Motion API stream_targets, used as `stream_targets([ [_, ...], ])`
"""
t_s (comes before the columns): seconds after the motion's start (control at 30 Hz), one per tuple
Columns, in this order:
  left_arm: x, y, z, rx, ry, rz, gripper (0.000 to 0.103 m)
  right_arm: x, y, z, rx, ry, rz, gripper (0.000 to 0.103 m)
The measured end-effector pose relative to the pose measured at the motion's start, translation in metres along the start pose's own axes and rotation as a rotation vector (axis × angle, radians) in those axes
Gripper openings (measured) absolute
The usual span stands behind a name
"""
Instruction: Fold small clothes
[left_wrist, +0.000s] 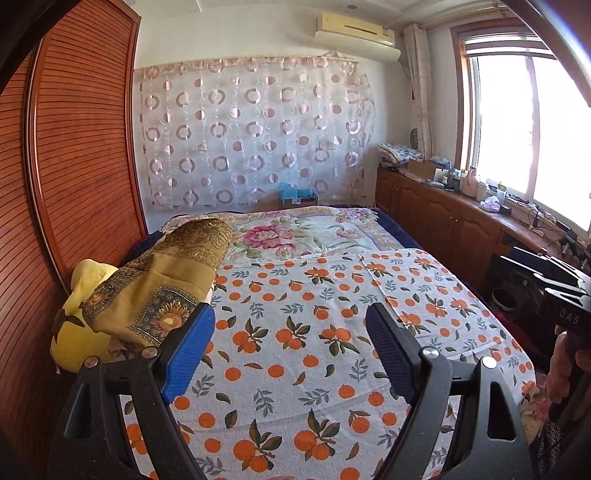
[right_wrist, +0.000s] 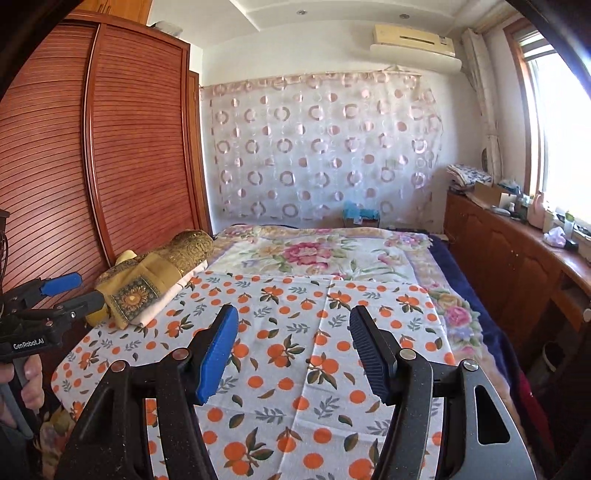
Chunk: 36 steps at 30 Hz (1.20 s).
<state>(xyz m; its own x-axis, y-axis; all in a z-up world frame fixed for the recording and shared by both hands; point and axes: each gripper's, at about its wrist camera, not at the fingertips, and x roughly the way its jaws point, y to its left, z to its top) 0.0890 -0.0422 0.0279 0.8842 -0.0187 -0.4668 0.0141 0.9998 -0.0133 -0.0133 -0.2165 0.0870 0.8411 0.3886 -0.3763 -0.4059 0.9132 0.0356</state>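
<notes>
Btwn garments: both grippers spread, nothing held above orange-print cloth (left_wrist: 295, 350).
Next: mustard-gold garment (left_wrist: 159, 295) on pile at bed's left to be fetched w/ left gripper (left_wrist: 291, 325); right gripper (right_wrist: 293, 332) idle.

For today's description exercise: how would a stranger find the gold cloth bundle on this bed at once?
Start at the tall red-brown louvred wardrobe and drop to the bed edge beside it. There, at the side of the orange-print sheet, lies the gold cloth bundle. Its sunflower panel and gold brocade set it apart from the plain yellow item behind.
</notes>
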Motion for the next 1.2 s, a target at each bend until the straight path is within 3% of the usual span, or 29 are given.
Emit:
stream_targets([
  [1.2, -0.010, -0.001, -0.002, -0.020, -0.028, 0.002, 0.084, 0.005, -0.022, -0.005, 0.019, -0.015, 0.007, 0.065],
])
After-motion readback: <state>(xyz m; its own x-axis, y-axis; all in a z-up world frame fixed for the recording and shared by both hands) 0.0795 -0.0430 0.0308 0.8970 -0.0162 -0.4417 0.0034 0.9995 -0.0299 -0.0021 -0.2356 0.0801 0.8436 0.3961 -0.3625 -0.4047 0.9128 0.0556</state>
